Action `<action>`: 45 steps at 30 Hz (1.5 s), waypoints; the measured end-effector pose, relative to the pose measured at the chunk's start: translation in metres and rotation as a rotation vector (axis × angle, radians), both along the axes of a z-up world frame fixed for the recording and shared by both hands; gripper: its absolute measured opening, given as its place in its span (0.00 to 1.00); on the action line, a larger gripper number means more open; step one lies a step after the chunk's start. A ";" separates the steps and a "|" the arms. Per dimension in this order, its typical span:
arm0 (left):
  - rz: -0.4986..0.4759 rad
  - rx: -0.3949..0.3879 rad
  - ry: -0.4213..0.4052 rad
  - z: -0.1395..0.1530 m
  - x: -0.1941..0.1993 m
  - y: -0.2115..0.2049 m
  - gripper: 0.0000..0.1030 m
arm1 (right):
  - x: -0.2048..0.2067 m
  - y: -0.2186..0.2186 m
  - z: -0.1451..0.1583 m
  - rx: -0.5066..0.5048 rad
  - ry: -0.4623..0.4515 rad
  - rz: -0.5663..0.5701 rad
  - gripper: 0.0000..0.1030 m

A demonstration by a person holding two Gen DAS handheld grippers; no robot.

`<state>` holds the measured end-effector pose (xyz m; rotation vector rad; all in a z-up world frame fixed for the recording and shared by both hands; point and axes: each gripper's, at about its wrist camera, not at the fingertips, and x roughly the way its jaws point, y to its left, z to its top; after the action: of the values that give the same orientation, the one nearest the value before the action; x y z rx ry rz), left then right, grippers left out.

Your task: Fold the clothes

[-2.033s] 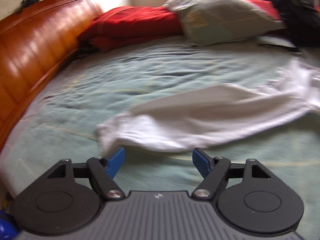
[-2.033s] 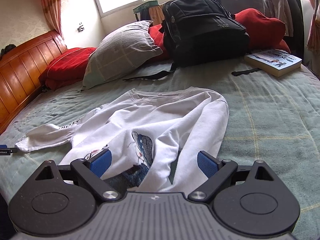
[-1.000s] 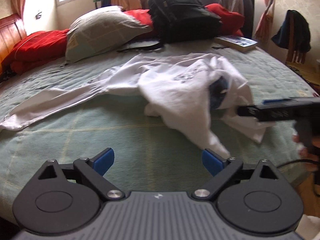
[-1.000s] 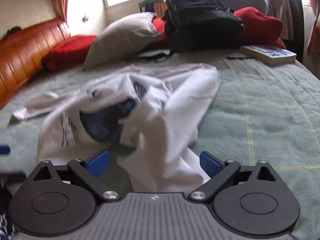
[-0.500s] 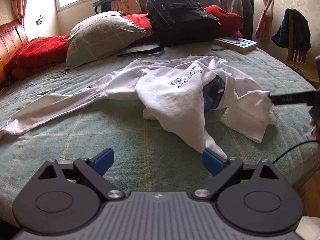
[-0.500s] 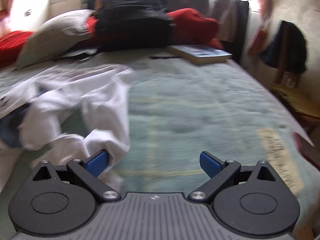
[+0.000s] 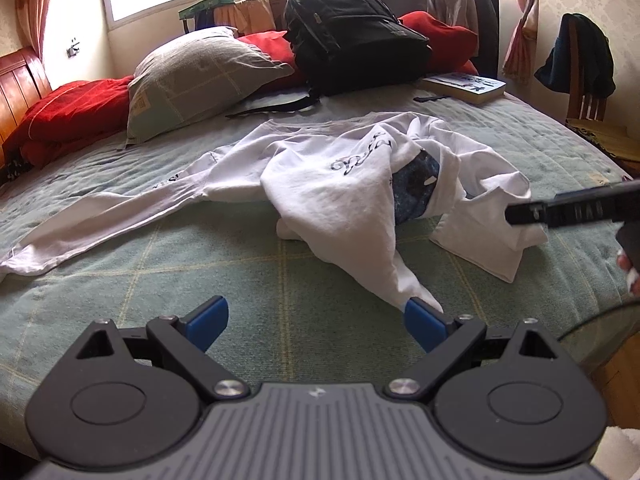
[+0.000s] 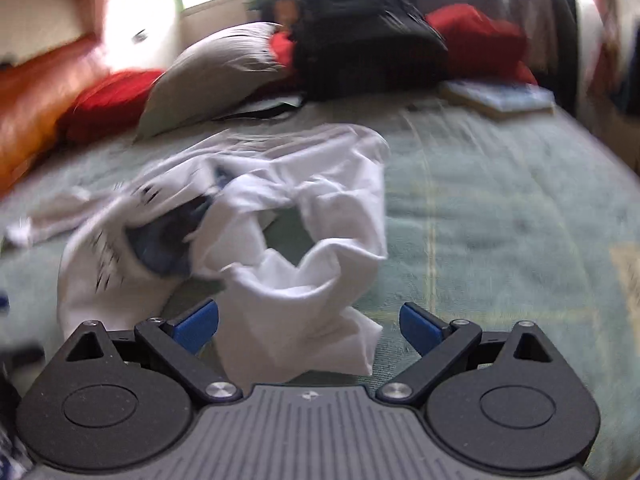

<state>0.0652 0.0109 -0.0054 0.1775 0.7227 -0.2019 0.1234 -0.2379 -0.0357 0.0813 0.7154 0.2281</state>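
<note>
A white long-sleeved shirt (image 7: pixel 332 184) with a dark blue print lies crumpled on the green bedspread (image 7: pixel 200 280), one sleeve stretched out to the left. My left gripper (image 7: pixel 316 320) is open above the bedspread, just short of the shirt's near tip, which lies by its right finger. In the blurred right wrist view the shirt (image 8: pixel 288 240) lies bunched up, and my right gripper (image 8: pixel 308 326) is open with a fold of cloth between its fingers, not clamped. The right gripper's black body (image 7: pixel 576 208) shows at the right edge of the left wrist view.
At the head of the bed sit a grey pillow (image 7: pixel 200 76), red bedding (image 7: pixel 72 116), a black backpack (image 7: pixel 356 48) and a book (image 7: pixel 464 84). A wooden headboard (image 7: pixel 20 84) stands at left. A chair with dark clothing (image 7: pixel 580 64) stands at right, past the bed's edge.
The right gripper has swung back left from the open bedspread to face the bunched shirt, close over its near fold. The left gripper has hardly moved. The shirt lies as it did.
</note>
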 end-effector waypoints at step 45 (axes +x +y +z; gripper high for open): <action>-0.009 -0.069 -0.052 -0.001 -0.016 0.010 0.93 | -0.033 0.102 -0.035 -0.934 -0.069 0.330 0.06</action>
<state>0.0491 0.0208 -0.0063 0.1198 0.6628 -0.2300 0.0904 -0.1359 -0.0703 -0.9345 0.7054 0.1906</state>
